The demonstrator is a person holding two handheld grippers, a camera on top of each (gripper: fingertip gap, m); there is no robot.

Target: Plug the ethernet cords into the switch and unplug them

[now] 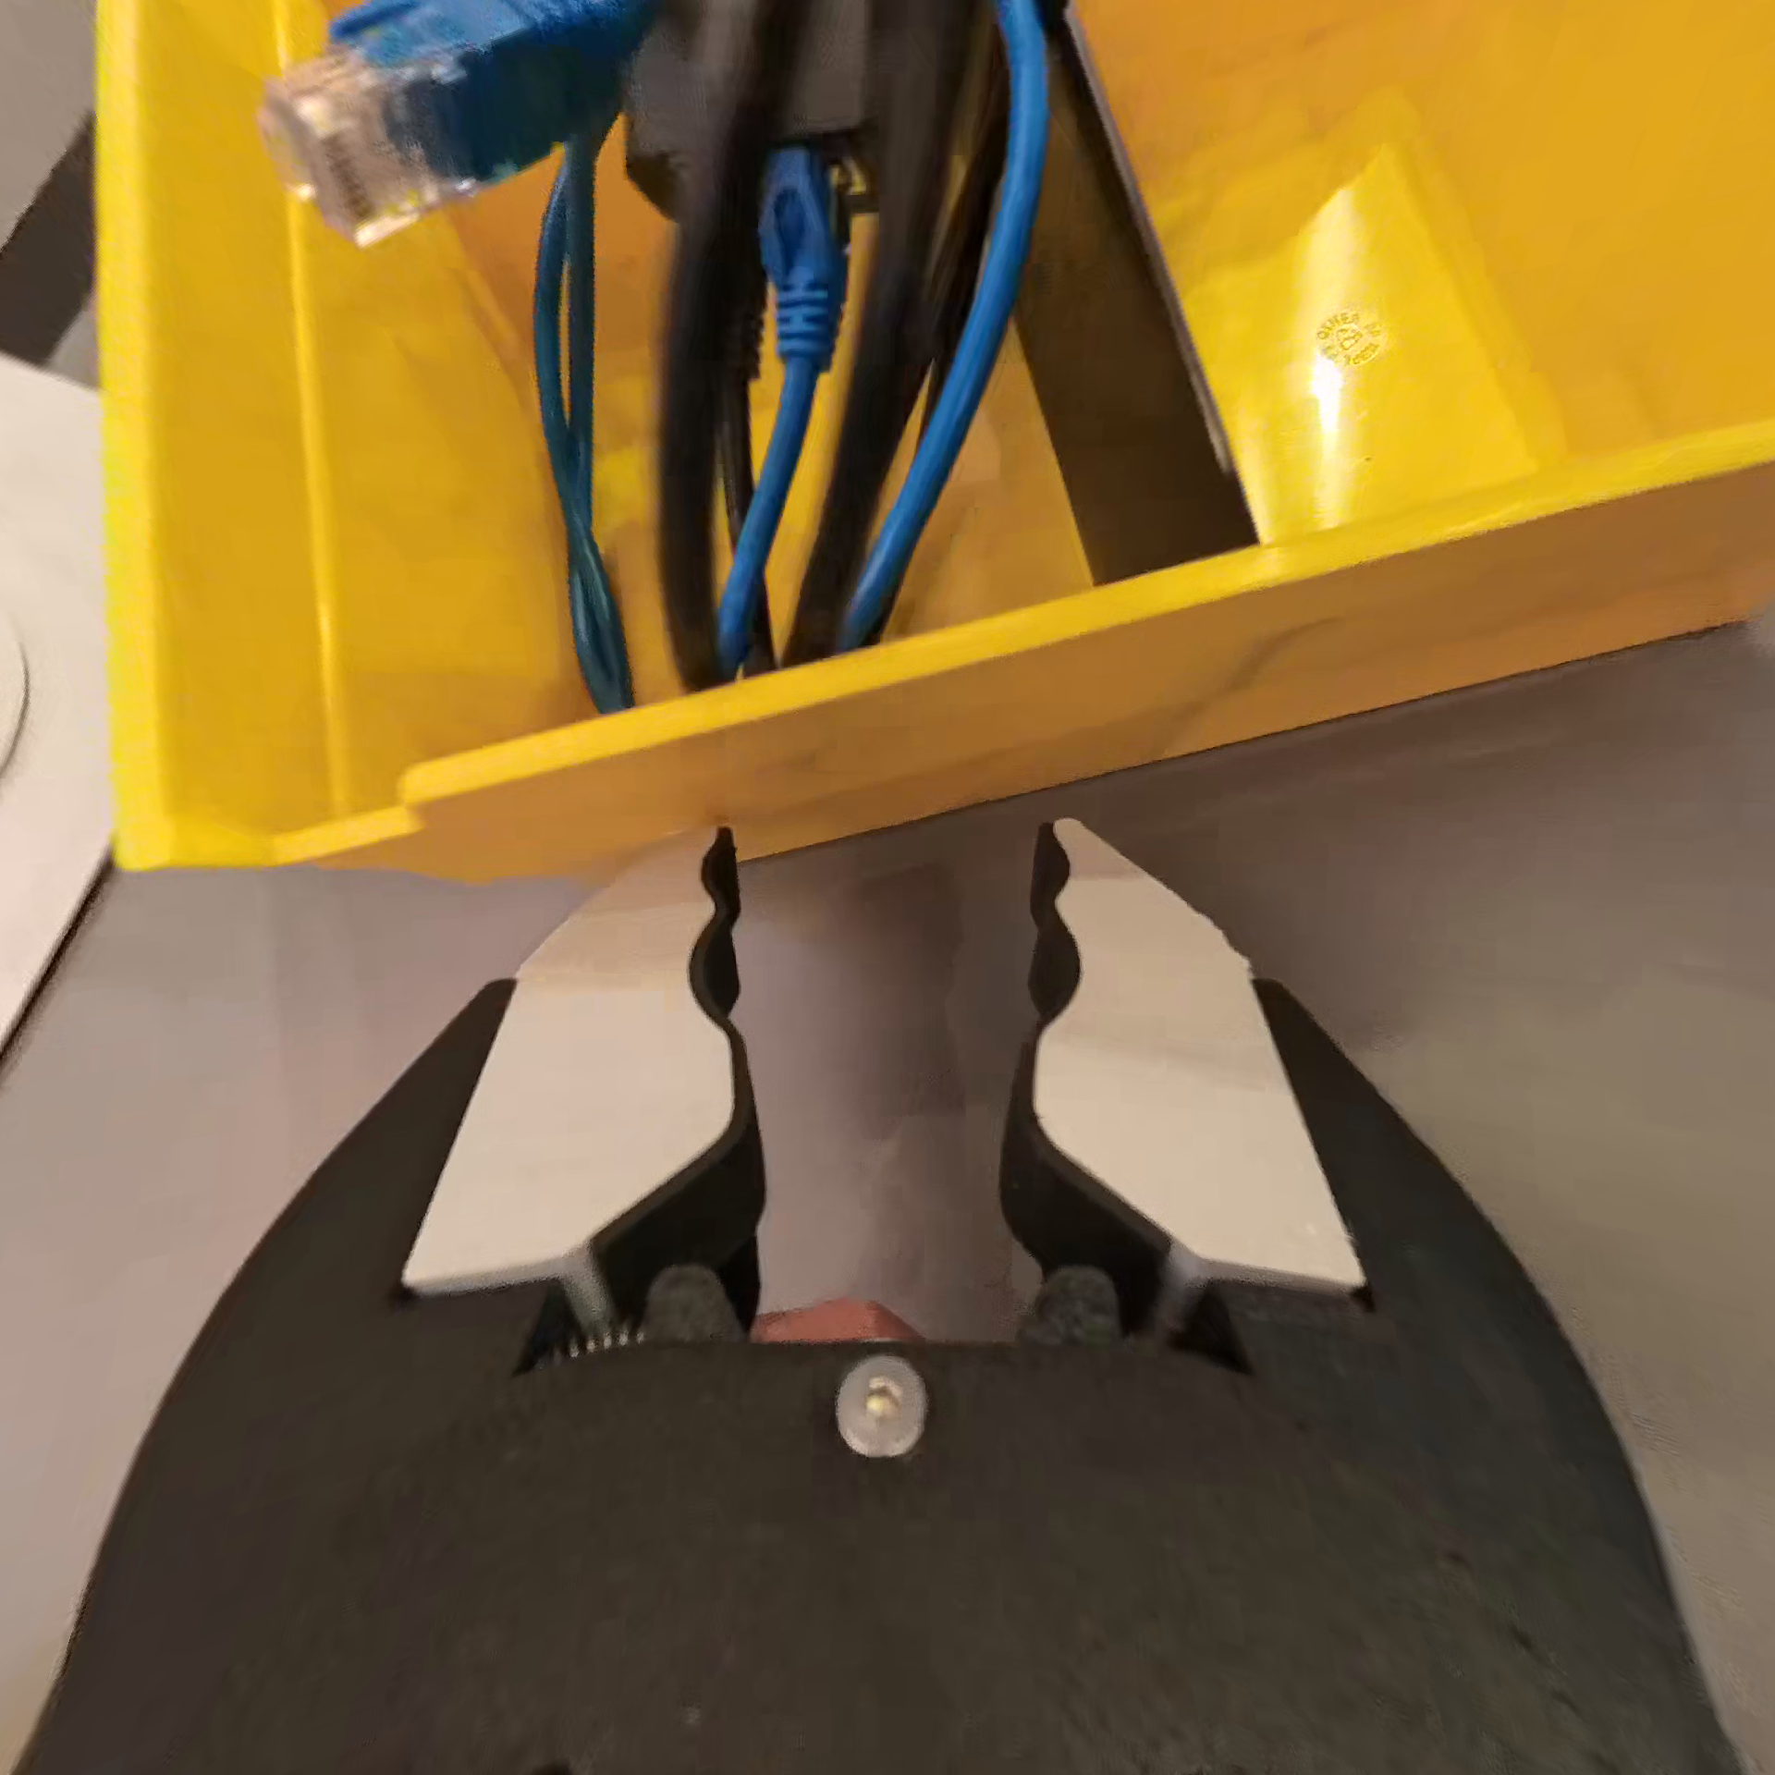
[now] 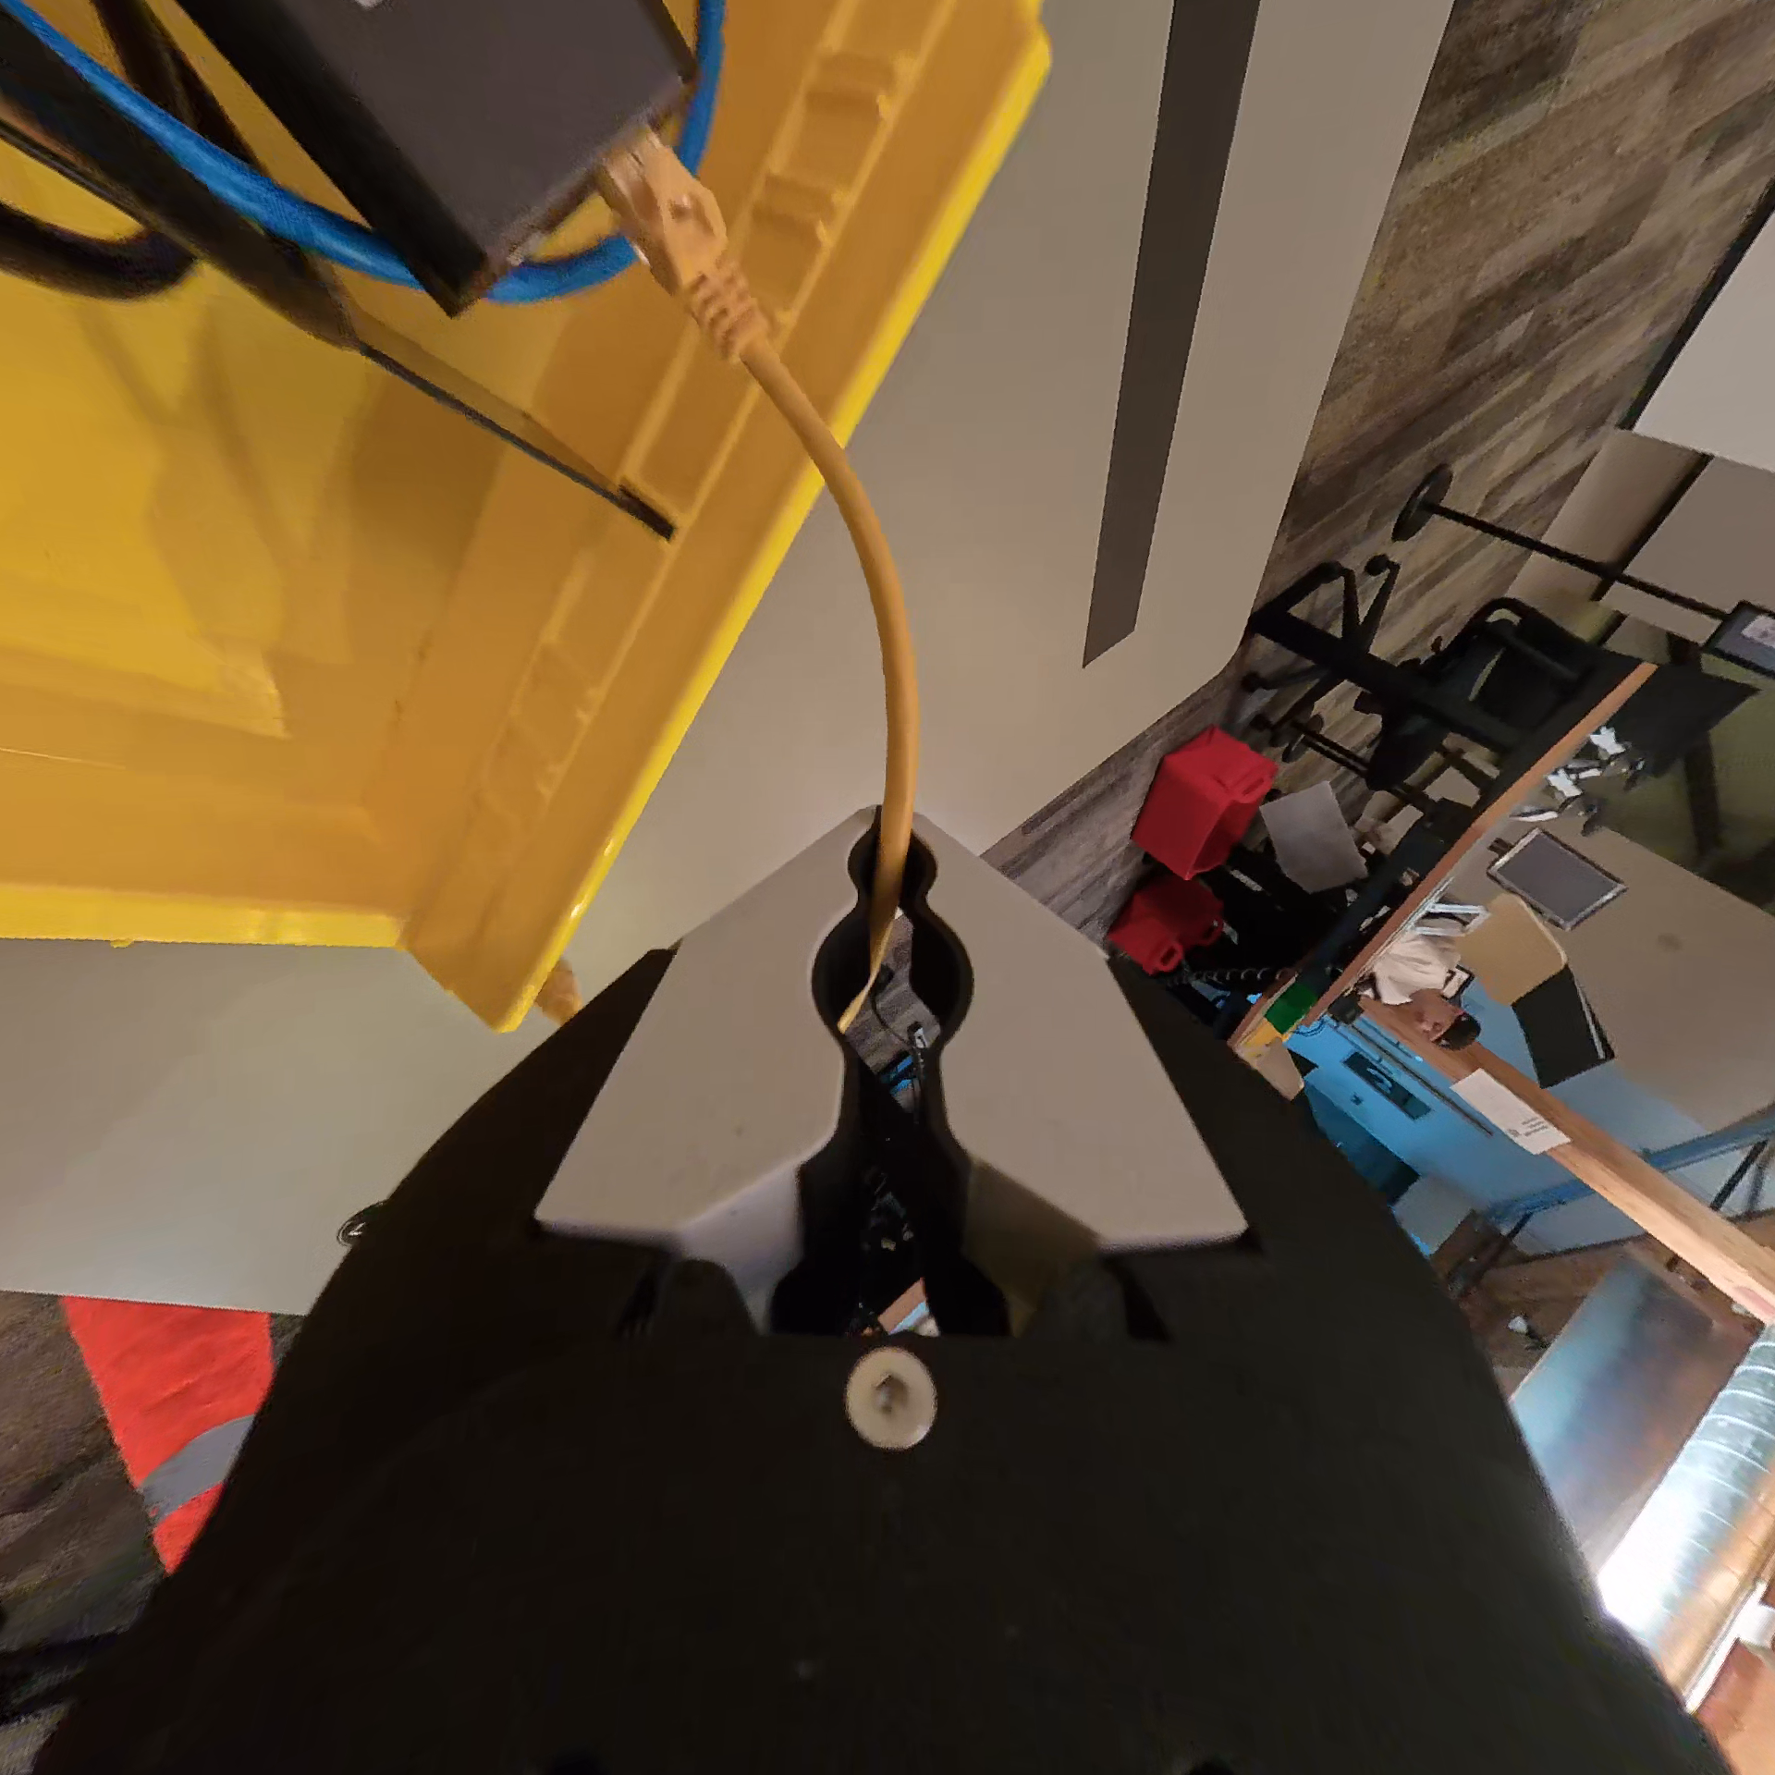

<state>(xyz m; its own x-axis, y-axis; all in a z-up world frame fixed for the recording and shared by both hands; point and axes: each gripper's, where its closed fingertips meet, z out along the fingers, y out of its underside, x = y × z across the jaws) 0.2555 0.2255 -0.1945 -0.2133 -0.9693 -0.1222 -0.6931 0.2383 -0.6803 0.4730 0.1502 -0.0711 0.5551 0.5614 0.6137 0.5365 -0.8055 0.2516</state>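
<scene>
A black switch (image 2: 451,115) sits in a yellow bin (image 2: 288,624). A yellow ethernet cord (image 2: 888,615) has its plug (image 2: 687,240) in the switch's end port. My right gripper (image 2: 888,836) is shut on this cord a hand's length below the plug. In the left wrist view the bin (image 1: 960,711) holds blue cords (image 1: 970,384), black cables and the switch (image 1: 768,86). One blue plug (image 1: 797,259) sits in the switch. A loose blue plug with a clear tip (image 1: 384,134) hangs at top left. My left gripper (image 1: 888,845) is open and empty just outside the bin's front rim.
The bin stands on a grey table (image 1: 1345,960). A black divider (image 1: 1114,365) stands inside the bin. White paper (image 1: 38,672) lies at the left. Off the table, red bins (image 2: 1201,797), chairs and a wooden workbench (image 2: 1585,1172) stand on the floor. There is about 25 cm between the tips of the two grippers.
</scene>
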